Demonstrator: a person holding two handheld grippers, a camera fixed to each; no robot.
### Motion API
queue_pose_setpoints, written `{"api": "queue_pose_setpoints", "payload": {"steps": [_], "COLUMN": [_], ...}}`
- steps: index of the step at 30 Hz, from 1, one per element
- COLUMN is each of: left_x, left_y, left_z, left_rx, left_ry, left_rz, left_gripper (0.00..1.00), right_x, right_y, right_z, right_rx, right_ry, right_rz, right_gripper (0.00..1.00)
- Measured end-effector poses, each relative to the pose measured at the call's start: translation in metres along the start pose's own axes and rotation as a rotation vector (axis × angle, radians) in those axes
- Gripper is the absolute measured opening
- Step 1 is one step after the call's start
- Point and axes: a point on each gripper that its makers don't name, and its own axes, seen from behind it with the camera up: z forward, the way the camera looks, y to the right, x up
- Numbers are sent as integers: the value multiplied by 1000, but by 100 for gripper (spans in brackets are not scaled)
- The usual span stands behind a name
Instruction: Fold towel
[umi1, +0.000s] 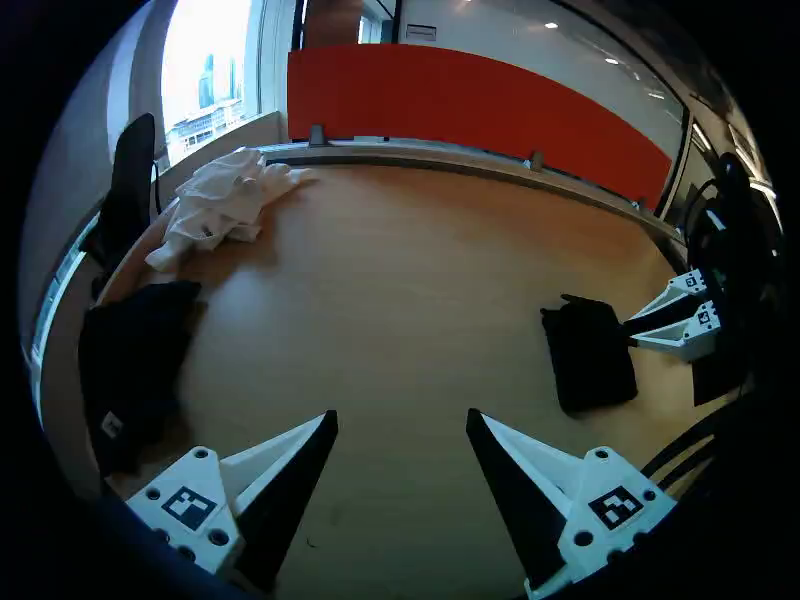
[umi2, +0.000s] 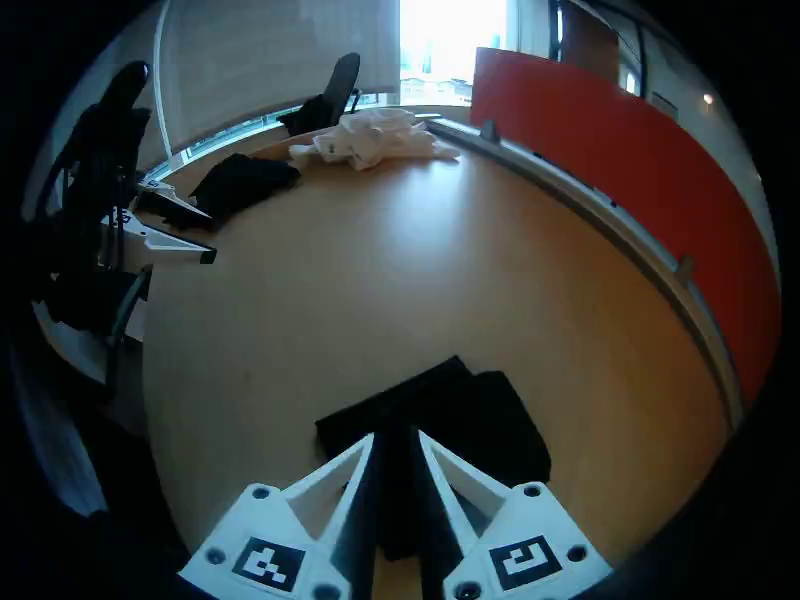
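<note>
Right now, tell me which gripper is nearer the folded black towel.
Right. The right gripper has its fingers closed on the folded black towel; the left gripper hangs open over the table, well apart from it.

The towel lies on the table, cloth heap far behind.

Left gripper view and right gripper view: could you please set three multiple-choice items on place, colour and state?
1. Where is the white towel pile? A at the table's far edge; B on the floor; C on a chair.
2. What colour is the folded towel at the right gripper? A red; B white; C black.
3. The left gripper is: A open; B shut; C holding cloth.
Answers: A, it lies by the far rim; C, dark against the wood; A, its fingers stand wide apart.
</note>
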Motion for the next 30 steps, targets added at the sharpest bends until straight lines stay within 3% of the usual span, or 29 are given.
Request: {"api": "queue_pose_setpoints", "payload": {"steps": [4,7,14,30], "left_x": [-1,-1,1,2], "left_y": [0,1,4,9], "left_z": [0,0,0,-1], "left_rx": [0,-1,-6,-16], "left_ry": [0,0,3,4], "left_rz": [-1,0,4,15], "left_gripper": [96,95,96,96], "right_x": [0,0,-5,-54], "right_y": [0,0,0,7], "right_z": [-2,-3,-7,-22], "right_rx": [-2,-2,-8,-47], "right_ry": [3,4,0,-52], "right_rz": [0,-1,0,65], "right_gripper": [51,60,69,69]}}
